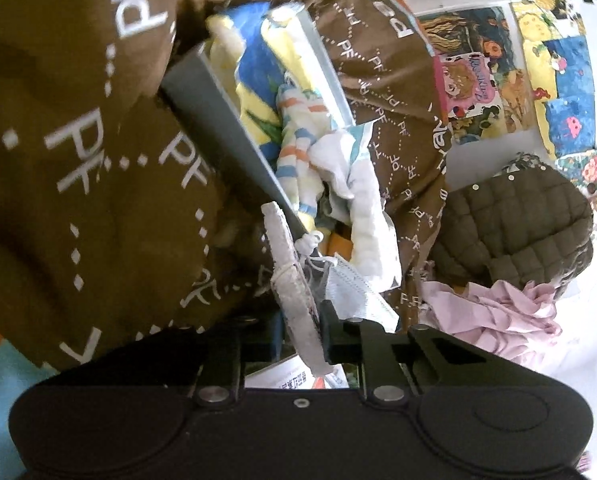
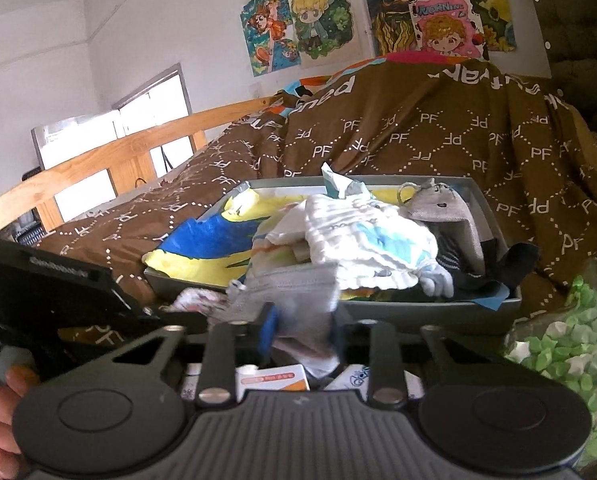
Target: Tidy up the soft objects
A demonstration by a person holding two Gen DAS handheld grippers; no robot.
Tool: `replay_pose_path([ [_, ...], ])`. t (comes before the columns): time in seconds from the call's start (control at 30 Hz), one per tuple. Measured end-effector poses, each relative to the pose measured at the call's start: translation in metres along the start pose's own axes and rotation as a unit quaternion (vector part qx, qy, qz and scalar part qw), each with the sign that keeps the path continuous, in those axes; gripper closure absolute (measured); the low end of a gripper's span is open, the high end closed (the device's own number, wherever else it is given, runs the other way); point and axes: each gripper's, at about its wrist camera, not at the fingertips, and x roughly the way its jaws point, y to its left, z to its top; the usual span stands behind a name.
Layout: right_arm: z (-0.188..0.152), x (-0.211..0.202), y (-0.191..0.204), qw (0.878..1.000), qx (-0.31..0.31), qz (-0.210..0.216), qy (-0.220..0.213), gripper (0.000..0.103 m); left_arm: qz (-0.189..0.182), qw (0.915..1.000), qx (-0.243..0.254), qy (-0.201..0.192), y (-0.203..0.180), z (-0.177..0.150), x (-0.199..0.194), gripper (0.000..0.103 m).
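Presently: left tool (image 1: pixel 318 320) clamped on flat white fabric piece (image 1: pixel 294 280); right tool (image 2: pixel 302 328) clamped on grey sock (image 2: pixel 294 292), both beside overfilled grey box (image 2: pixel 418 312) on bed. Risk: cloths snagging, spilling over rim.

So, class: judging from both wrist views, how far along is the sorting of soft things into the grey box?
Done: cloths and a grey plush lie in the grey box. In hand: both grippers' fingers pinch a face mask. Left: a pink cloth lies outside the box.
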Motion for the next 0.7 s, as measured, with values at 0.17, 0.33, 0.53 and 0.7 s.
replay_pose_path([
  [0.17,0.002,-0.010,0.009,1.000,-0.024,-0.004,-0.009,0.096,0.011,0.9992,0.030,-0.024,-0.011,-0.001,-0.018,0.088],
  [0.33,0.005,-0.022,0.027,0.997,-0.069,-0.004,-0.026,0.098,0.018,0.9952,0.079,-0.055,-0.026,-0.006,-0.037,0.089],
  [0.53,0.016,-0.041,0.036,0.994,-0.080,0.006,-0.071,0.098,0.010,0.9901,0.106,-0.092,-0.042,-0.012,-0.056,0.089],
  [0.7,0.029,-0.049,0.037,0.991,-0.081,0.018,-0.103,0.098,0.011,0.9790,0.150,-0.138,-0.069,-0.013,-0.072,0.089],
])
